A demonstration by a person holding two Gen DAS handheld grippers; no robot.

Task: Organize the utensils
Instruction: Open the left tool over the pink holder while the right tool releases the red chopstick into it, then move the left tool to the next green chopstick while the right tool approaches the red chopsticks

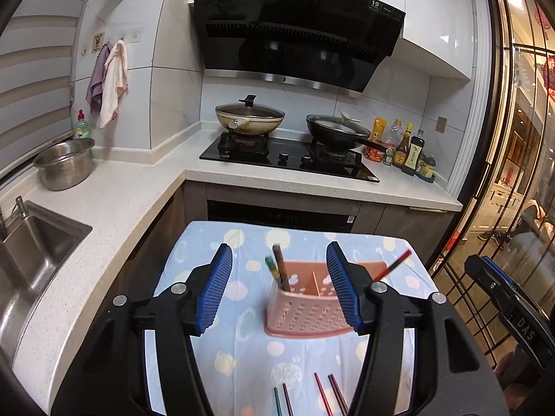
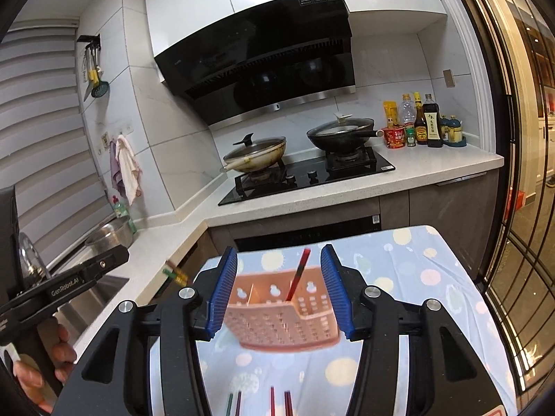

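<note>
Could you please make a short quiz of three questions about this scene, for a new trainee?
1. True or false: both the left claw and the right claw are open and hold nothing.
2. How many compartments of the pink holder have chopsticks standing in them?
A. none
B. one
C. two
3. Fill in: the loose chopsticks lie on the ____ cloth, nearer the cameras than the holder.

Key:
1. True: the pads touch nothing.
2. C: a dark and green pair stands in one end, a red chopstick in the other.
3. Blue, with pale dots.
</note>
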